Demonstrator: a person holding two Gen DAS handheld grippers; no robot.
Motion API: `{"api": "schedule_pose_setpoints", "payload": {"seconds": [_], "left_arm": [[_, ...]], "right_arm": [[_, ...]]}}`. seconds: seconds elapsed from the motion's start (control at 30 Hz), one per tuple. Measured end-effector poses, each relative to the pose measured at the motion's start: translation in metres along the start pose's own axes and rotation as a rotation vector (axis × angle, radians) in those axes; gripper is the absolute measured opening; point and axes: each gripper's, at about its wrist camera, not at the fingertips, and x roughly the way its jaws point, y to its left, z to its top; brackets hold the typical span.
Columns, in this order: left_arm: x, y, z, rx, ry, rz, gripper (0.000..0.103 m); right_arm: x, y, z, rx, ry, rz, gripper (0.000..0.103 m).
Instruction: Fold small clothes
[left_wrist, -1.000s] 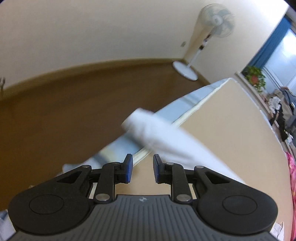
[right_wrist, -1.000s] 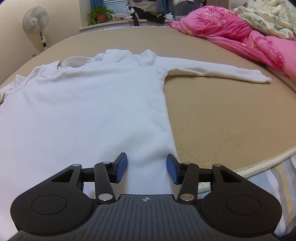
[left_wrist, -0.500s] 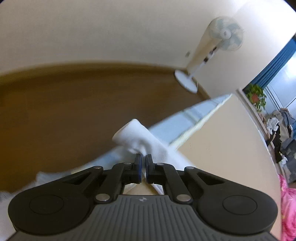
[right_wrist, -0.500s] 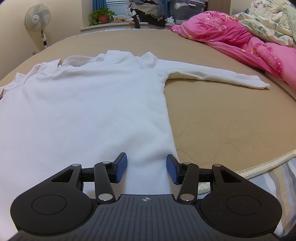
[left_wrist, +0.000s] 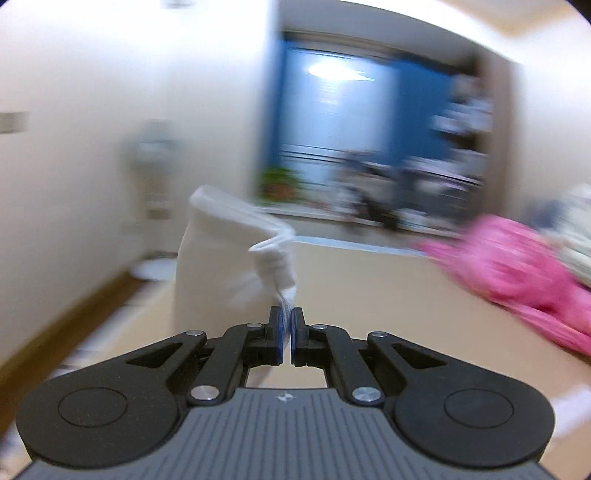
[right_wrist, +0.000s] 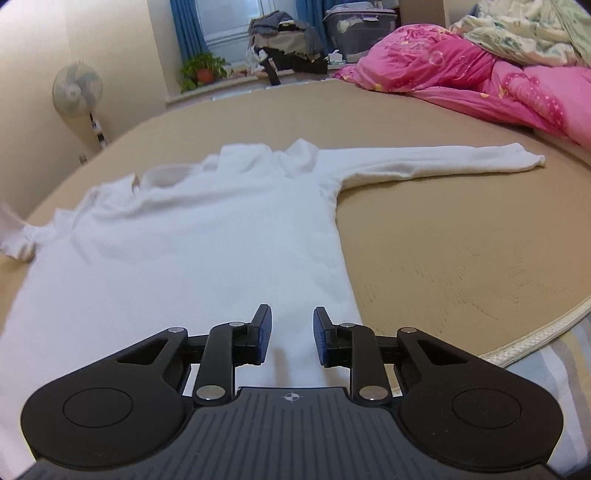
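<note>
A tan mattress filled the foreground, with a pink quilt bunched at its far right. A fan, potted plant and clothes pile stood by the blue-curtained window.

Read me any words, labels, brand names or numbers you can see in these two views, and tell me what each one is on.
No readable text in either view.
Left gripper body: a small round crosshair mark, a symbol only, no letters.
Right gripper body: the same crosshair mark, no letters.
Storage bin by the window: no label can be made out.
Wall plate in the left view: too blurred to read.
</note>
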Motion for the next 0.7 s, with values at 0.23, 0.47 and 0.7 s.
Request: {"api": "schedule_pose_setpoints", "payload": {"seconds": [0.23, 0.47, 0.7], "left_arm": [[0.010, -0.193, -0.131, 0.164, 0.283, -0.351, 0.011], [0.016, -0.078, -0.192, 0.162, 0.374, -0.132, 0.011], [0.043, 0.051, -0.166, 0.099, 0.417, 0.073, 0.011]], "right_arm": [[-0.004, -0.006, 0.004, 0.032, 0.008, 0.027, 0.026], [0.005, -0.015, 0.015, 0.124, 0.016, 0.091, 0.027], [0.048, -0.019, 0.062, 0.170, -0.001, 0.141, 0.027]]}}
